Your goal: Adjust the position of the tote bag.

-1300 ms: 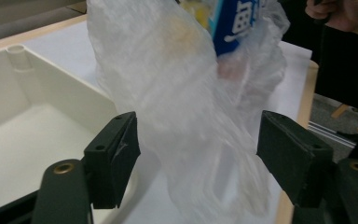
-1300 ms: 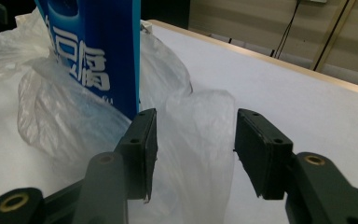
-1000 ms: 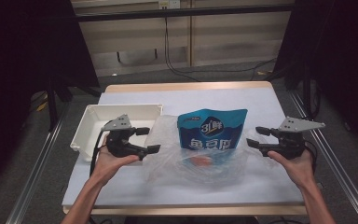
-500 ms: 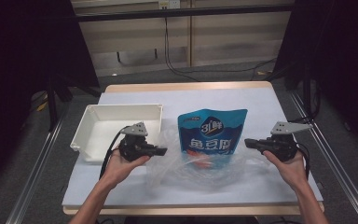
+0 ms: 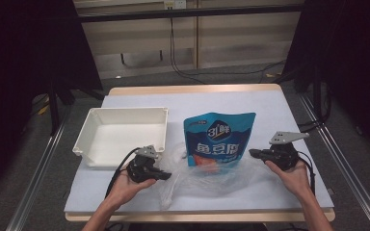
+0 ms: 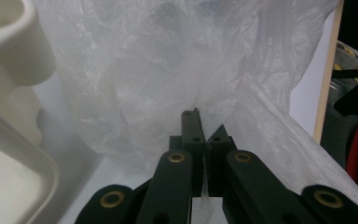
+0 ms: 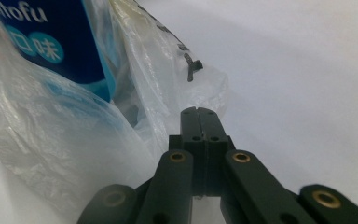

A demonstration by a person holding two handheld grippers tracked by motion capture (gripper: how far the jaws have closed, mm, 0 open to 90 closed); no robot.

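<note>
High view: blue pouch (image 5: 220, 140) stands mid-table in the clear plastic bag (image 5: 200, 178), near the front edge. My left gripper (image 5: 166, 176) pinches bag film; my right gripper (image 5: 253, 152) is pressed together at the bag's edge. Next, I judge: spread the mouth, keeping tension even.

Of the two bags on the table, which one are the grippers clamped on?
The clear plastic bag, crumpled flat on the table. The left gripper and right gripper pinch its opposite edges, while the blue printed pouch sits partly inside it, untouched by either.
</note>
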